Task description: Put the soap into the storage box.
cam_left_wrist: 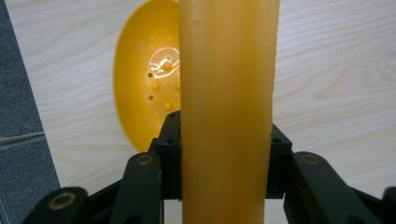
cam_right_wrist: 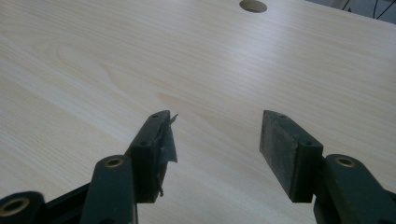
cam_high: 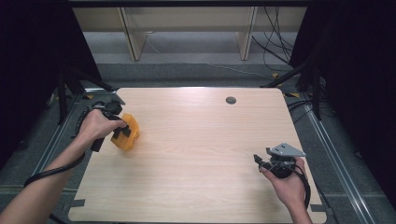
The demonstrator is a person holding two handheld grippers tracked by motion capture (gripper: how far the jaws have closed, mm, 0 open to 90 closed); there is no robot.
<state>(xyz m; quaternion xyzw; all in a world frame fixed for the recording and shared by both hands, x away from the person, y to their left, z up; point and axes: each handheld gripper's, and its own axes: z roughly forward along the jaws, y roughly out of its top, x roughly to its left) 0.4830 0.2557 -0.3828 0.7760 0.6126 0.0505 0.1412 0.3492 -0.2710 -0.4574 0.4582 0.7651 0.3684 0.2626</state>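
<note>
on the wooden table (cam_high: 196, 154), the left claw (cam_left_wrist: 226, 154) clamps an upright yellow block (cam_left_wrist: 226, 93); the right claw (cam_right_wrist: 215, 144) gapes.

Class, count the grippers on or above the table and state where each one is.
2. Left gripper at the table's left edge, shut on a yellow object; right gripper near its right edge, jaws open.

The right gripper (cam_right_wrist: 217, 140) is hovering low over a pale wooden tabletop (cam_right_wrist: 93, 70), its two black jaws standing wide apart with nothing lying between them. The left-hand jaw's pad (cam_right_wrist: 167, 140) is peeling, a frayed scrap of dark lining curling away from its inner face; the right-hand pad (cam_right_wrist: 276, 149) is showing a flat, dull grey surface. Far ahead, near the top edge, a round cable hole (cam_right_wrist: 252, 5) is sitting in the wood, partly cut off.
</note>
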